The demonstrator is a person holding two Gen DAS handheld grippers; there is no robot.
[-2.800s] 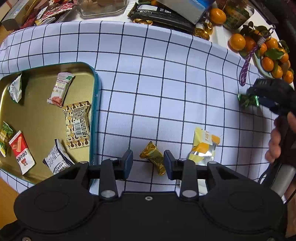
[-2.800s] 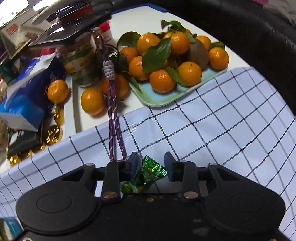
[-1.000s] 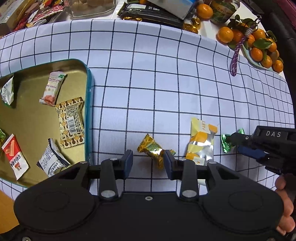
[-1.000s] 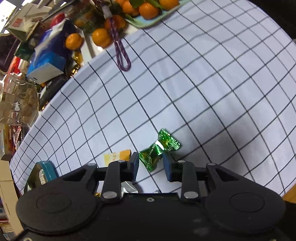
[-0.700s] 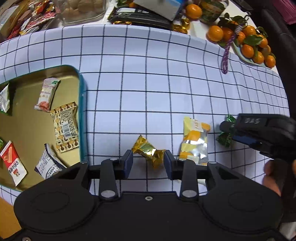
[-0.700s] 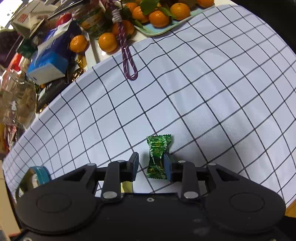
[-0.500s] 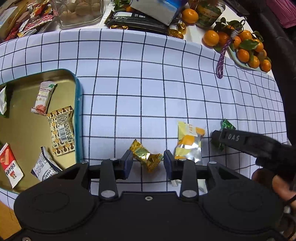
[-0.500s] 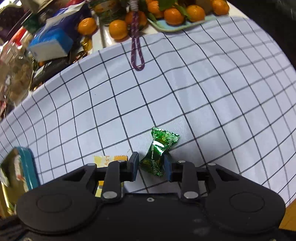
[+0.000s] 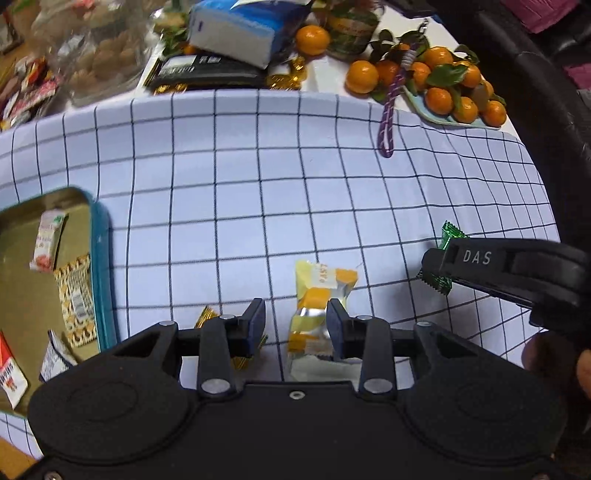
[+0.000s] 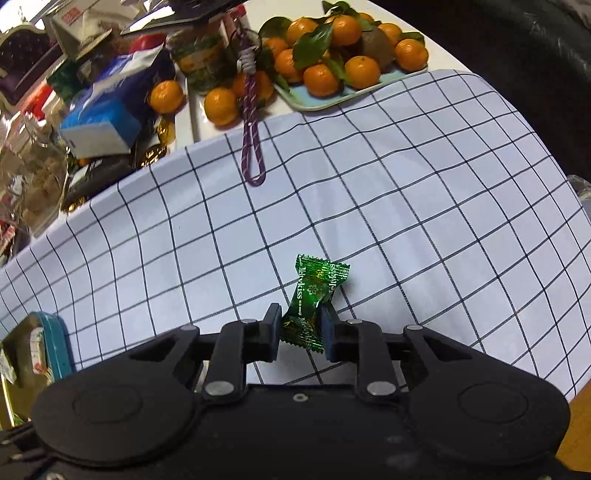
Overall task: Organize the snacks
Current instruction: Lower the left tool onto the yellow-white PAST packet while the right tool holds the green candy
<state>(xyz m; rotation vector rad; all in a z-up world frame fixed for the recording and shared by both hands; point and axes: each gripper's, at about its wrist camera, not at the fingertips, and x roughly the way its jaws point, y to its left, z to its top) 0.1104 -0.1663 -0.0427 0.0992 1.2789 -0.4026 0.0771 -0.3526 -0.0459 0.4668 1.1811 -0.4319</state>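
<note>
My right gripper [image 10: 300,332] is shut on a green candy [image 10: 314,295] and holds it over the checked cloth [image 10: 406,206]. It also shows at the right of the left wrist view [image 9: 434,271], with the green candy [image 9: 451,234] poking out. My left gripper [image 9: 295,325] is open just above the cloth, with a yellow snack packet [image 9: 317,299] lying between its fingers, near the right one. A gold candy [image 9: 207,318] lies behind the left finger. A teal-rimmed gold tin [image 9: 101,258] at the left holds several snack packets.
At the cloth's far edge are a plate of tangerines [image 10: 332,55], a purple cord [image 10: 253,147], a blue tissue pack [image 9: 240,29], a jar [image 10: 199,62], dark packets and gold coins. The cloth's right edge drops off close to my right gripper.
My left gripper shifted right, off the gold candy and onto the yellow packet. My right gripper carried the green candy from the tangerine plate toward the middle and closed tighter on it.
</note>
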